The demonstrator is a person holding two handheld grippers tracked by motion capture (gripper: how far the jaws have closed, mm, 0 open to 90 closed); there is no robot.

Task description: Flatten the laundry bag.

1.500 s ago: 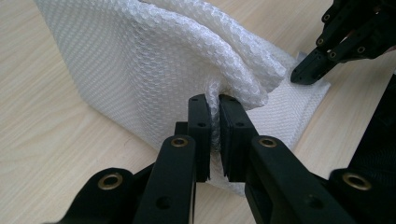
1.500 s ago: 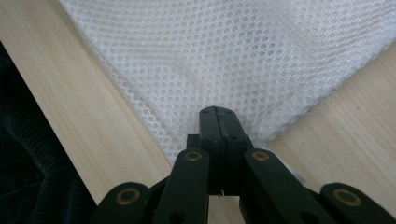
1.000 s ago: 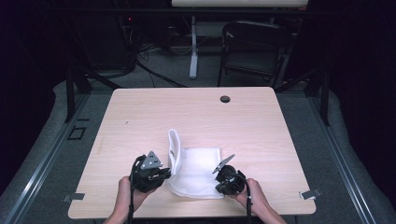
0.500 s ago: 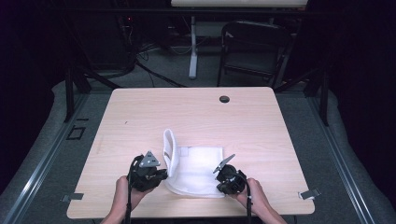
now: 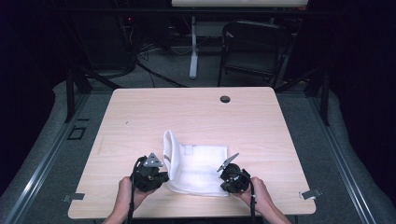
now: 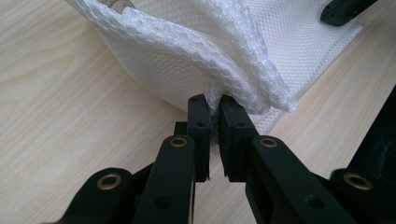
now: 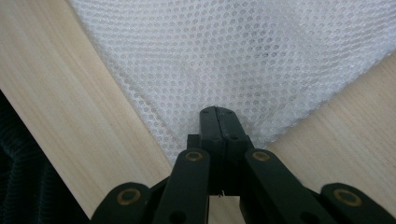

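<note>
Pinching white mesh bag (image 5: 198, 168): left gripper (image 6: 212, 109) clamps raised fold, right gripper (image 7: 219, 116) clamps flat corner.

a: anything moved?
b: left gripper (image 5: 156, 173) shifted slightly left, dragging the pinched edge of the white mesh bag (image 5: 201, 168) along.
a: fold?
b: raised flap (image 5: 169, 149) now lower and narrower than a second ago, peak pulled further left, more flat mesh exposed beside it.
</note>
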